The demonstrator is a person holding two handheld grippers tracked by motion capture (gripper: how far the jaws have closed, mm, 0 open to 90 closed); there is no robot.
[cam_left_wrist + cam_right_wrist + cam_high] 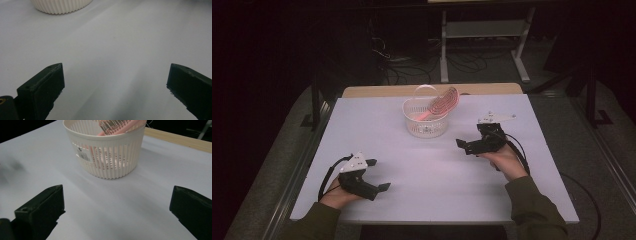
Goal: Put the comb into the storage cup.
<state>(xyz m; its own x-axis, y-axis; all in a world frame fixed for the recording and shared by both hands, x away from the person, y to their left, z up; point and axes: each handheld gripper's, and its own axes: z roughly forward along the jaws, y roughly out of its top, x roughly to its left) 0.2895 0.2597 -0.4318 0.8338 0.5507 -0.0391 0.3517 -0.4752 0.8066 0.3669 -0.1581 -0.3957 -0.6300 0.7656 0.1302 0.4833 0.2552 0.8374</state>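
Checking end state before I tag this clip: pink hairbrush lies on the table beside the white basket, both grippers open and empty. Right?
Not quite. The pink hairbrush is in the white basket, leaning on its rim, not on the table beside it; the high view and the right gripper view both show this. The rest holds: the left gripper and right gripper have their jaws wide apart with nothing between them.

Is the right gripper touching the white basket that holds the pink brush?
Apart. In the right gripper view, bare table lies between the open right gripper and the basket.
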